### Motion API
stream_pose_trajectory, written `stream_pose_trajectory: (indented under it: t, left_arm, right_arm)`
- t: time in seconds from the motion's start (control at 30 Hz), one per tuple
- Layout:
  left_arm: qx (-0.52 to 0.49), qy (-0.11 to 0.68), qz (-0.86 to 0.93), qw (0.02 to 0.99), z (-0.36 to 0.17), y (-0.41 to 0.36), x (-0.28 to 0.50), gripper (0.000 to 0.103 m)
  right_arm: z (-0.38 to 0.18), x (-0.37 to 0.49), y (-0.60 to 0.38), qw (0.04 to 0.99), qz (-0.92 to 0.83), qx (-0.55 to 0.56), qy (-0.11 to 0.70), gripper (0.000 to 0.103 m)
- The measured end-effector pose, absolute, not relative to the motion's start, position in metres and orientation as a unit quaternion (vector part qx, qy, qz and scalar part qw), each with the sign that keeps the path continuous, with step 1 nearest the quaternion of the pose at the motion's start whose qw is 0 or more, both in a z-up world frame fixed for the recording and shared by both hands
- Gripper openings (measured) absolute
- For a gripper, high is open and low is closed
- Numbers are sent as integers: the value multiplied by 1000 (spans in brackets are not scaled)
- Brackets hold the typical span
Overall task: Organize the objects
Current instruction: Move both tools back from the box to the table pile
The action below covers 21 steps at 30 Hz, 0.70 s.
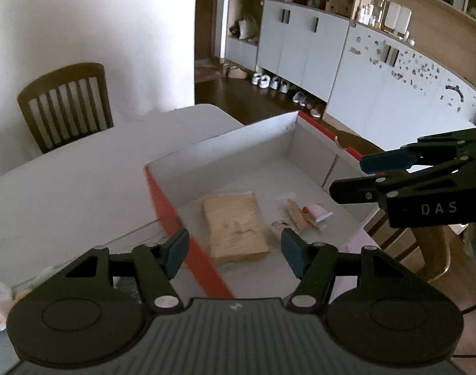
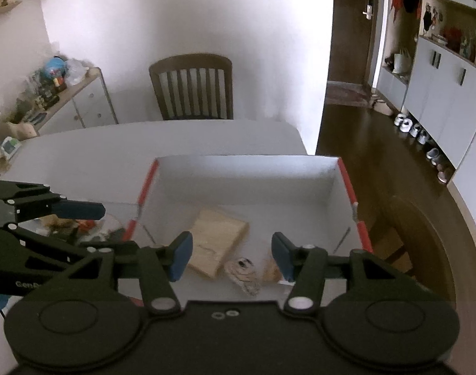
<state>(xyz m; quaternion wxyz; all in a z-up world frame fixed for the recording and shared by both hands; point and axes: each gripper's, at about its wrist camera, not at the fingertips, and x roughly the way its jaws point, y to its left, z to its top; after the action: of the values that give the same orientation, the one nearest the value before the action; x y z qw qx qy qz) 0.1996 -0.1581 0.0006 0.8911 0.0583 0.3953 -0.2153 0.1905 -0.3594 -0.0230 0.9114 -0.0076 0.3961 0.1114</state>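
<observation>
From the left wrist view, the left hand-held gripper (image 1: 235, 254) hangs half open and empty over the near edge of the white cardboard box with red rims (image 1: 250, 143) on the white counter (image 1: 66, 187). Inside lies a tan, flat wrapped block (image 1: 235, 226): likely light and stiff, best pinched across its short sides. Small crinkly packets (image 1: 303, 215) sit just right of it. From the right wrist view, the right hand-held gripper (image 2: 231, 256) tilts downward, jaws parted, holding nothing, above a soft twine bundle (image 2: 245, 273).
</observation>
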Motion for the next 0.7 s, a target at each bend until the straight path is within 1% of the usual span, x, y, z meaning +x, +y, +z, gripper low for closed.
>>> stream_pose_trajectory:
  t: [0.03, 0.07, 0.17, 0.3, 0.37, 0.43, 0.47, 0.57, 0.63, 0.7]
  left_arm:
    - [56, 392, -216, 892, 3, -151, 196, 70]
    - [54, 390, -217, 893, 5, -146, 192, 71]
    - [55, 383, -215, 897, 10, -130, 181, 72]
    - [55, 379, -208, 900, 10, -103, 169, 73]
    - [49, 380, -208, 900, 10, -89, 165, 75]
    - [43, 379, -205, 901, 9, -75, 160, 81]
    - [40, 378, -203, 903, 9, -66, 157, 81]
    - [31, 375, -192, 907, 9, -42, 150, 81]
    - [25, 375, -178, 909, 9, -24, 147, 84]
    - [19, 377, -165, 911, 7, -6, 145, 85]
  right_arm:
    - [-21, 188, -355, 913, 111, -8, 393, 56]
    - [-20, 186, -350, 914, 110, -9, 391, 56]
    - [-18, 180, -337, 914, 114, -8, 389, 57]
    - [-18, 172, -315, 914, 118, -11, 388, 63]
    - [-18, 168, -304, 914, 120, -12, 388, 64]
    - [-18, 166, -292, 914, 122, -13, 388, 65]
    - [-19, 164, -286, 913, 123, -15, 388, 66]
    - [-19, 158, -271, 913, 128, -18, 386, 72]
    - [-19, 154, -262, 914, 133, -18, 383, 81]
    - [-19, 151, -250, 914, 138, -18, 381, 85]
